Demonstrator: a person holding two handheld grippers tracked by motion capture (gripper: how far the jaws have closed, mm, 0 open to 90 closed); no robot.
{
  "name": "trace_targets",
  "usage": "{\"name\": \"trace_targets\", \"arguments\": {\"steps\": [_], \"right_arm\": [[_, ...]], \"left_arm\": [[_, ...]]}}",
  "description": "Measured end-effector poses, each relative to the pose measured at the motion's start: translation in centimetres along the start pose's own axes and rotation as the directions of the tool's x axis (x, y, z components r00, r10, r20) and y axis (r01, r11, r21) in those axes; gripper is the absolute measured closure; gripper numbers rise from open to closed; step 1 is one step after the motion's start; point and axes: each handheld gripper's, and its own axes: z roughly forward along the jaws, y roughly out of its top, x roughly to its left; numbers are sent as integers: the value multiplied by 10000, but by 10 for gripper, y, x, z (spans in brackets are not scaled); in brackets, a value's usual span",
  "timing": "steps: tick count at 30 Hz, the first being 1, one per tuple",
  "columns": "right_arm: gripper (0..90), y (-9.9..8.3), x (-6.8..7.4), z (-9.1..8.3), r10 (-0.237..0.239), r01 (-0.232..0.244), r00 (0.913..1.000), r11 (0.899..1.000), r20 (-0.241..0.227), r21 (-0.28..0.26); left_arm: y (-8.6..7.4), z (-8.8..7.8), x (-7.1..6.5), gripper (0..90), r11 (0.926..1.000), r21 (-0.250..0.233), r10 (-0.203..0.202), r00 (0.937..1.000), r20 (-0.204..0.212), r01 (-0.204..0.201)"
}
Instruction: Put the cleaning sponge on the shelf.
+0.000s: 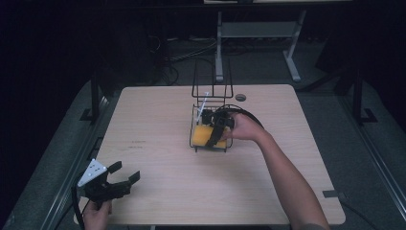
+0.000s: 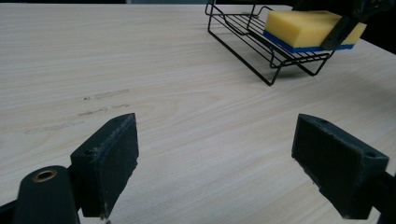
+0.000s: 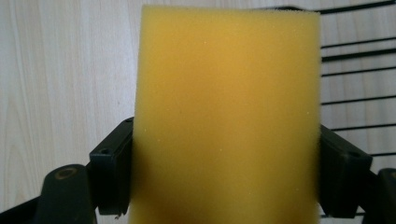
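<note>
Right now I have the right gripper [image 1: 216, 128] over the black wire rack [image 1: 210, 103] near the middle of the desk [image 1: 158, 143], with its jaws closed against the two long sides of the yellow sponge [image 1: 205, 136]. In the right gripper view the sponge [image 3: 226, 121] stands between both black pads, which press its left and right edges, and the rack's thin wires [image 3: 355, 70] cross the pale wood behind it on the right. From the high view the sponge sits at the near end of the rack's low tray, and my right hand [image 1: 246, 127] reaches in from the right to hold the gripper there. The rack's tall back frame rises at the far end, with a thin white stick [image 1: 203, 102] leaning inside it.

In the left gripper view I can see the sponge [image 2: 308, 29] from the side: yellow on top with a blue layer beneath, resting on the tray wires [image 2: 261, 44], with a black jaw of the other gripper angled across its right end.

My left gripper [image 1: 125, 173] is well apart from all this, at the near left corner of the desk, held in my left hand [image 1: 97, 214]. Its jaws are spread wide with bare wood between them, and its grey three-cornered plate [image 1: 92, 172] faces up.
</note>
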Motion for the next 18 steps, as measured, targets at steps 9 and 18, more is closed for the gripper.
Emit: {"name": "trace_targets", "arguments": {"steps": [9, 18], "right_arm": [[213, 5, -16, 0, 95, -97, 9999, 9997, 78, 239], [213, -2, -29, 6, 342, -342, 9994, 9994, -50, 86]], "left_arm": [[0, 0, -1, 140, 10000, -10, 52, 10000, 25, -52], [0, 0, -1, 140, 10000, -17, 33, 10000, 44, -33]]}}
